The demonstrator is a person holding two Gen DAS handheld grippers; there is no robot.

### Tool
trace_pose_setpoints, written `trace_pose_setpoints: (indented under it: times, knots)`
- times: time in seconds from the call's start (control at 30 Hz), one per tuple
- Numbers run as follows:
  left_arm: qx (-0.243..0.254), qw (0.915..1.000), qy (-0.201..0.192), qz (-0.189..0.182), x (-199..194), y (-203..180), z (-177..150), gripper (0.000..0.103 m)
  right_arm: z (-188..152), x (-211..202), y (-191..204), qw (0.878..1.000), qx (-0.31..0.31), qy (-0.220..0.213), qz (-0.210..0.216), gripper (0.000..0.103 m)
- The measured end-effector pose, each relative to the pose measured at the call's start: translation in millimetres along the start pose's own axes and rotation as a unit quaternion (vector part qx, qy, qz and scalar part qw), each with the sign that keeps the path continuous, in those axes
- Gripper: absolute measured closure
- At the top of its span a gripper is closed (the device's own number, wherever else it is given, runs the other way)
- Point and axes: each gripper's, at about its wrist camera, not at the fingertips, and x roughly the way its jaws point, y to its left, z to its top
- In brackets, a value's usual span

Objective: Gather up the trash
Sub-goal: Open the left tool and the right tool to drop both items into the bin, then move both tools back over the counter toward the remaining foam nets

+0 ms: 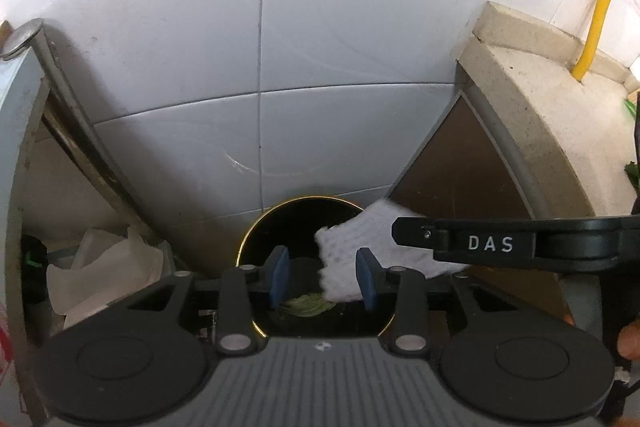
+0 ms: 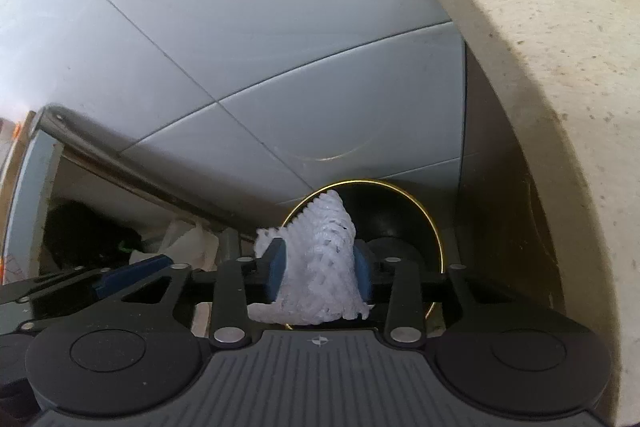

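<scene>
The right gripper [image 2: 319,273] clamps a white foam net [image 2: 320,267], its long axis pointing away over the black bin [image 2: 404,223]. The left gripper [image 1: 323,277] hangs parted and empty above the bin.

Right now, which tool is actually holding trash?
The right tool: its blue pads pinch the white foam mesh sleeve above the black gold-rimmed bin. The left tool is open, gripping nothing.

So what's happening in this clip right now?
The right tool is shut on a white foam net and holds it over the open black bin with a gold rim. The left tool is open and empty, also above the bin. A green leaf already lies inside.
</scene>
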Motion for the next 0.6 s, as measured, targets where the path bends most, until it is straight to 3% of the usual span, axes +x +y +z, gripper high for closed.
trace_pose_setpoints:
  times: [0.3,0.6]
  knots:
    - [0.001,0.9998,-0.010,-0.014,-13,2,-3,0.071,-2,-5,4,1.000,0.008,-0.012,-0.007,0.042]
    - [0.043,0.9969,-0.041,-0.051,-44,-11,-7,0.062,-23,-63,4,0.997,0.029,-0.068,-0.013,0.036]
